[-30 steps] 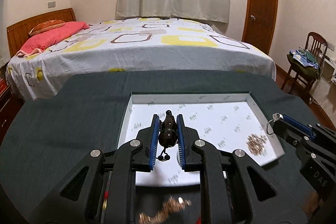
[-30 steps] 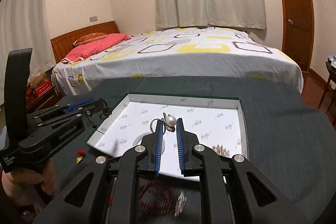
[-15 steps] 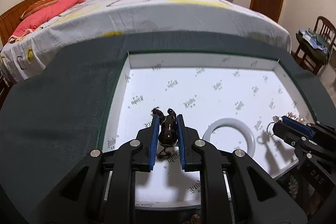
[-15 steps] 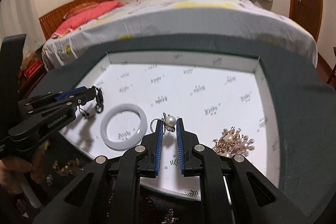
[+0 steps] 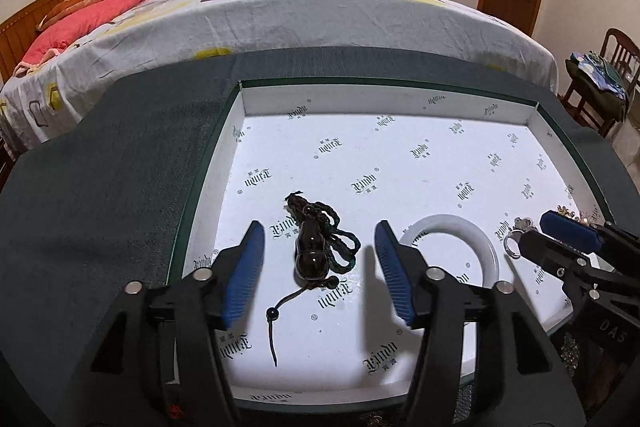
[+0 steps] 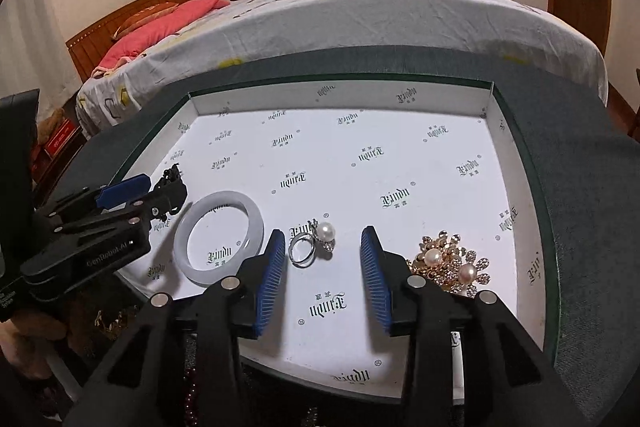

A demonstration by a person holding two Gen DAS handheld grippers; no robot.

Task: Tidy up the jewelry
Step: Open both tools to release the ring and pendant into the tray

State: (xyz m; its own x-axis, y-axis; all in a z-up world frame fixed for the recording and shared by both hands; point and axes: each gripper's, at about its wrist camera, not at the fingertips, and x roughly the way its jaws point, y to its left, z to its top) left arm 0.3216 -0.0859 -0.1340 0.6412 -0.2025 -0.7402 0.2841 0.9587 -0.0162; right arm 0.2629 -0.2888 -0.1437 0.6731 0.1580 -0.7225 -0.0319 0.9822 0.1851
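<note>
A shallow white box (image 5: 384, 99) with printed lining lies on a dark green table. In the left wrist view a dark gourd pendant (image 5: 311, 254) on a black cord rests on the box floor between the spread fingers of my left gripper (image 5: 318, 227), whose jaws are opening and do not touch it. In the right wrist view a silver pearl ring (image 6: 314, 243) lies on the lining between the fingers of my right gripper (image 6: 323, 233), also opening and clear of it. A white bangle (image 6: 218, 237) lies between the two grippers. A gold pearl brooch (image 6: 450, 263) sits to the right.
The box (image 6: 340, 89) has low walls on all sides. Loose jewelry lies on the table in front of the box, including dark red beads (image 6: 192, 399). A bed (image 5: 280, 15) stands beyond the table, a wooden chair (image 5: 600, 83) at the far right.
Both grippers came down into the box, then opened. The pendant left the left gripper and the pearl ring left the right gripper; both now lie on the box floor.
</note>
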